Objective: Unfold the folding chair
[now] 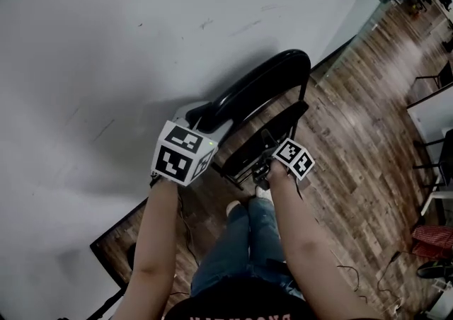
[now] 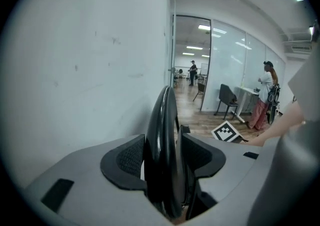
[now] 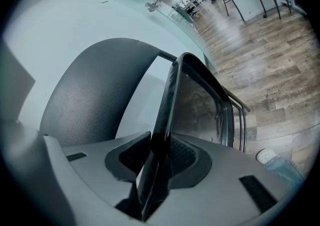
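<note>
A black folding chair stands folded against the white wall, its curved backrest (image 1: 262, 85) uppermost and its seat (image 1: 272, 138) flat below. My left gripper (image 1: 205, 115) is at the left end of the backrest. In the left gripper view the backrest (image 2: 165, 120) runs edge-on between the pads of the left gripper (image 2: 162, 155), which is shut on it. My right gripper (image 1: 262, 166) is at the seat's lower edge. In the right gripper view the thin seat panel (image 3: 200, 110) sits pinched in the right gripper (image 3: 159, 157), with the backrest (image 3: 95, 95) behind it.
A white wall (image 1: 106, 42) rises right behind the chair. Wood floor (image 1: 368, 120) stretches to the right. My own legs (image 1: 248, 233) stand close to the chair. Desks and chair frames (image 1: 432, 78) line the right edge. Another black chair (image 2: 227, 97) and a person (image 2: 265, 95) are far off.
</note>
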